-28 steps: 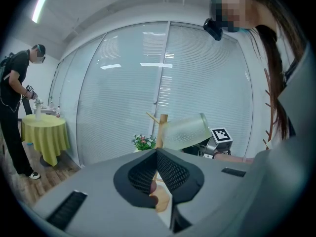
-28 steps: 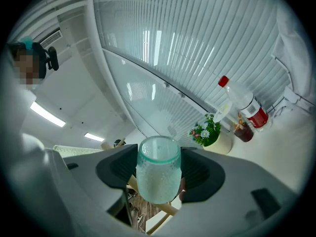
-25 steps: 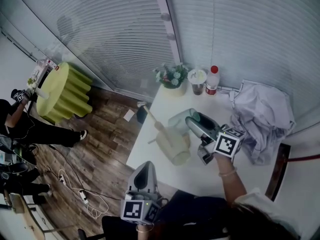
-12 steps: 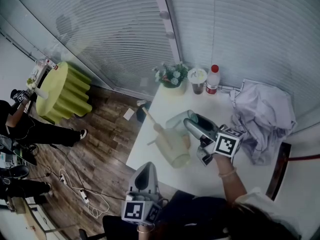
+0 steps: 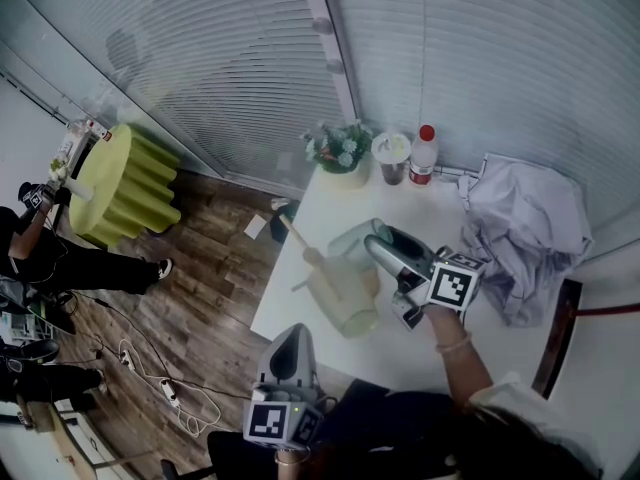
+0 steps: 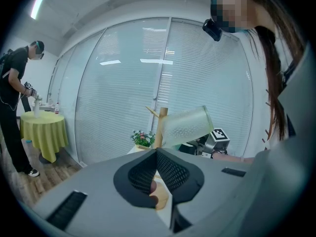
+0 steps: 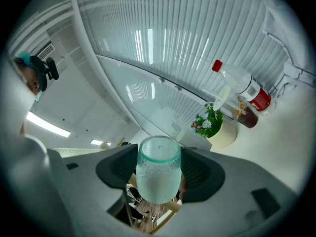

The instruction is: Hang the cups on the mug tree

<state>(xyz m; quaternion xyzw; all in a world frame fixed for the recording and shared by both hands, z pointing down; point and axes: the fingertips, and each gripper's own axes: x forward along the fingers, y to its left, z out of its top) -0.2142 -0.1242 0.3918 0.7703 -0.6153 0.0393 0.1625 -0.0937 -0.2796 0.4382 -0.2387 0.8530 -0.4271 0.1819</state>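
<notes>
Reaching forward over the desk [image 5: 455, 333], the right hand-held gripper [image 5: 385, 253] is carried on an outstretched arm. Its jaws are clenched on a dimpled, green-rimmed cup [image 7: 158, 174], which is tilted and raised just beside the post of the mug tree [image 5: 318, 266]. The left hand-held gripper [image 6: 157, 154] is held low, off the desk's near edge, with its jaws pressed together and nothing between them. A red label is seen on the red-capped bottle [image 5: 423, 158], but its print cannot be read.

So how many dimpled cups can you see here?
2. One dimpled cup is clamped in the right gripper; the other, a paler cup, sits tilted beside the trunk of the wooden mug tree. Others may be hidden.
</notes>
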